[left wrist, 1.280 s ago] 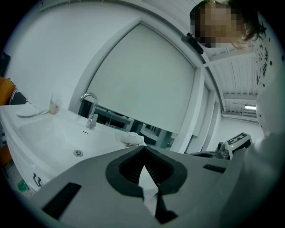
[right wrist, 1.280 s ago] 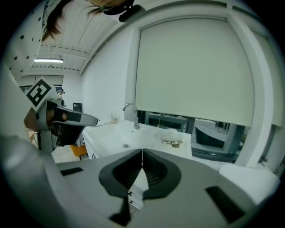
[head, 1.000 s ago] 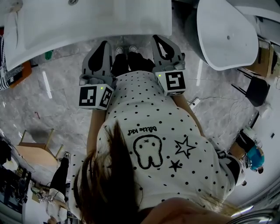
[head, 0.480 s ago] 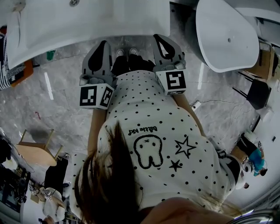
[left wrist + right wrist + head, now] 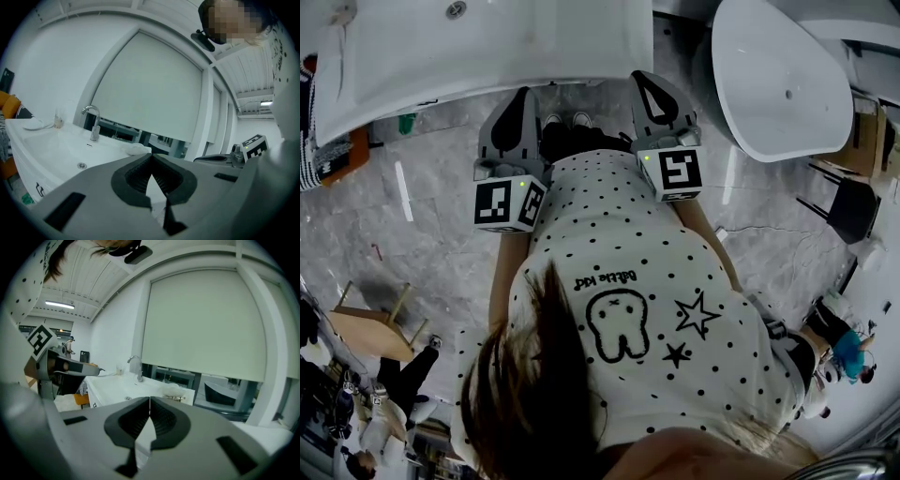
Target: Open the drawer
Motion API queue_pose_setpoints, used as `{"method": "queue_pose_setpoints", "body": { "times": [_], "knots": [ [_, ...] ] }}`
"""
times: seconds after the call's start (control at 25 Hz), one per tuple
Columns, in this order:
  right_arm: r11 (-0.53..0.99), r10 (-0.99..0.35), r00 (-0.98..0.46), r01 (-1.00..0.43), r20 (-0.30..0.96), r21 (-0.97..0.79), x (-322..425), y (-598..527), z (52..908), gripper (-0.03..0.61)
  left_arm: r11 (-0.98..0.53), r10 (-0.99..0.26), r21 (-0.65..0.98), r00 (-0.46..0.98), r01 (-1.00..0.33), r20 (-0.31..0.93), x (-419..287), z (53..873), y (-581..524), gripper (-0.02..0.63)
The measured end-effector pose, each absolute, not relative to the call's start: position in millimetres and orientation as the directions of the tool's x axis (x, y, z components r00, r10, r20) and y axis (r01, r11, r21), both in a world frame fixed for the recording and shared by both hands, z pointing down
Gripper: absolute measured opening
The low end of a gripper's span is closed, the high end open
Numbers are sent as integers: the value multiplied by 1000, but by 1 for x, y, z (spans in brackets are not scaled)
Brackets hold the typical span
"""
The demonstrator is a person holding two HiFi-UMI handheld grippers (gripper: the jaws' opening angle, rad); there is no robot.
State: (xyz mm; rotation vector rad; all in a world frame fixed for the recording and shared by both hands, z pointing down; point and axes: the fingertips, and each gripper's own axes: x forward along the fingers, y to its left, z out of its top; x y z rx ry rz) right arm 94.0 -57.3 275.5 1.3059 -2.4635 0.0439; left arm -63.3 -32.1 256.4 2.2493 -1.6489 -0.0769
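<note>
The jaws of the left gripper point(image 5: 151, 158) are pressed together at the tips and nothing is held between them. The jaws of the right gripper point(image 5: 149, 400) are closed in the same way, also empty. Both are pointed toward the front edge of the white washbasin point(image 5: 487, 56); the drawer cannot be made out in any view.

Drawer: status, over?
Both shut, empty: left claw, right claw. Drawer not visible; sink counter ahead. Nothing seen blocking.
</note>
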Motion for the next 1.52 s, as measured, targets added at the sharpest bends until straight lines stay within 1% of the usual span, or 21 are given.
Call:
{"method": "queue_pose_setpoints", "body": {
  "times": [0.28, 0.48, 0.6, 0.88, 1.16, 1.32, 1.36, 1.4, 1.52],
  "knots": [
    [598, -784, -538, -790, 310, 140, 104, -54, 273, 14, -264, -933, 280, 318, -923, 167, -54, 256, -25, 5],
    [604, -780, -547, -785, 303, 139, 113, -55, 273, 15, -257, -928, 242, 309, -936, 208, -51, 263, -25, 5],
    [604, -780, -548, -785, 303, 135, 124, -55, 273, 15, -260, -923, 240, 314, -935, 224, -42, 267, -23, 5],
    [598, -785, -540, -788, 304, 145, 129, -55, 272, 15, -260, -913, 233, 318, -937, 256, -45, 276, -26, 5],
    [573, -802, -517, -808, 301, 140, 141, -57, 273, 15, -240, -866, 204, 304, -949, 397, -53, 318, -23, 6],
    [571, -801, -511, -808, 311, 144, 144, -56, 274, 15, -240, -814, 253, 336, -937, 473, -53, 347, -15, 8],
    [573, -799, -512, -806, 315, 146, 143, -55, 275, 15, -240, -801, 262, 343, -935, 491, -54, 355, -14, 24],
    [577, -796, -513, -803, 320, 148, 142, -55, 277, 15, -241, -786, 263, 347, -934, 511, -55, 363, -13, 59],
    [593, -785, -520, -788, 338, 164, 137, -54, 280, 14, -250, -736, 264, 360, -931, 573, -55, 392, -11, 67]
  ]
}}
